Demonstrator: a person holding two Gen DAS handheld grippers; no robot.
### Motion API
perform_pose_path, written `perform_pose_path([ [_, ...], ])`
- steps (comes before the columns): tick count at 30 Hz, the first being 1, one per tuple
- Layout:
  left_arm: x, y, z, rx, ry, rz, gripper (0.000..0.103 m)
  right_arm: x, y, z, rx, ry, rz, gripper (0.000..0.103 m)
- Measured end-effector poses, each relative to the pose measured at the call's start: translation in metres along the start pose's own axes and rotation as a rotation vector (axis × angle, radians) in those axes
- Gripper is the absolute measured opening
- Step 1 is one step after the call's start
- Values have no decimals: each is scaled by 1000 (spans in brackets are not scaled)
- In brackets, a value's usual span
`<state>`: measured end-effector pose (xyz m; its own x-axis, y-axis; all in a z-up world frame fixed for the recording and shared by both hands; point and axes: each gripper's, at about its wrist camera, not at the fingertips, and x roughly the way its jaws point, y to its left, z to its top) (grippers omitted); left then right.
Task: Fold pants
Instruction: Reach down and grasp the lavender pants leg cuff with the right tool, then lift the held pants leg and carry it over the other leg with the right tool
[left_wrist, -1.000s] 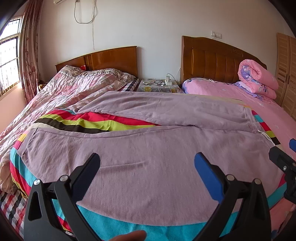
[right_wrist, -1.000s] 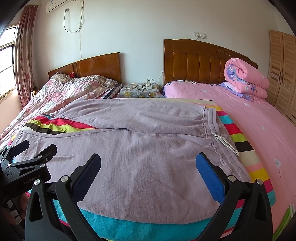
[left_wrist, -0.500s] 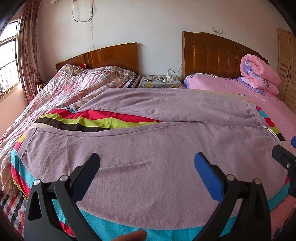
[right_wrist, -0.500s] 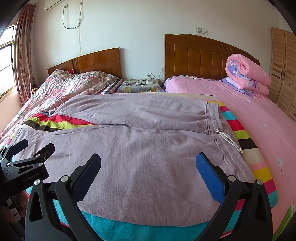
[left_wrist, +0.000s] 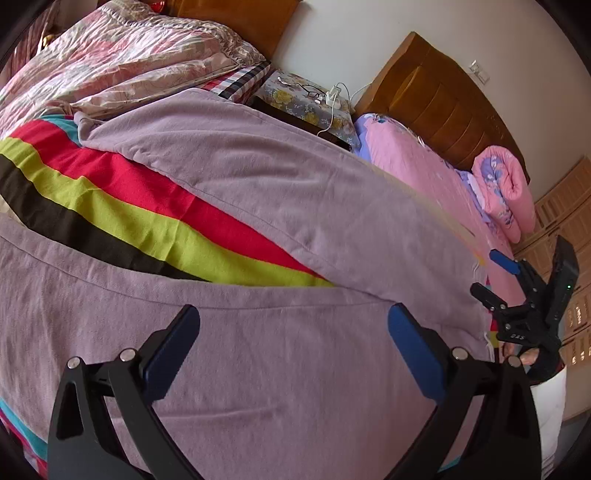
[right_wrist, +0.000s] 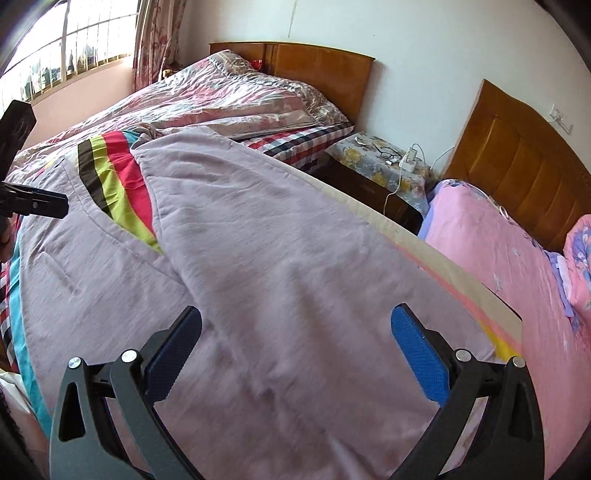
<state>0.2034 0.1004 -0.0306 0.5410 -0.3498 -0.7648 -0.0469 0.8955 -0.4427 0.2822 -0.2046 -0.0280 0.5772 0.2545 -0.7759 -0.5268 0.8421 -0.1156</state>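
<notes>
Lying flat under both spread claws (left_wrist: 291, 332), the pants (left_wrist: 258, 206).

The left gripper (left_wrist: 291, 354) hangs with fingers (left_wrist: 171, 354) spread wide over the lilac pants (left_wrist: 280, 206) on a striped blanket (left_wrist: 122, 206).

pants (right_wrist: 280, 258) near hem motion-blurred, waistband cut off

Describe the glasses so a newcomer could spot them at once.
Between the two wooden headboards stands a nightstand with a floral cover. The glasses lie on top, beside a white power strip: thin dark frames, the only black item there.
</notes>
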Motion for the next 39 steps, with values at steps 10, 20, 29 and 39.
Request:
perform_pose_path([
  [10,40,-17,27,133,-106,-13,102,174,-89,80,2,144,195,80],
  [20,52,2,27,132,-96,49,102,160,-58,72,-119,102,177,12],
  [29,-5,23,1,101,-200,132,101,-47,75,21,-222,-214,44,8],
  [39,-32,26,-75,133,-116,79,102,-110,153,-144,297,-132,164,73],
])
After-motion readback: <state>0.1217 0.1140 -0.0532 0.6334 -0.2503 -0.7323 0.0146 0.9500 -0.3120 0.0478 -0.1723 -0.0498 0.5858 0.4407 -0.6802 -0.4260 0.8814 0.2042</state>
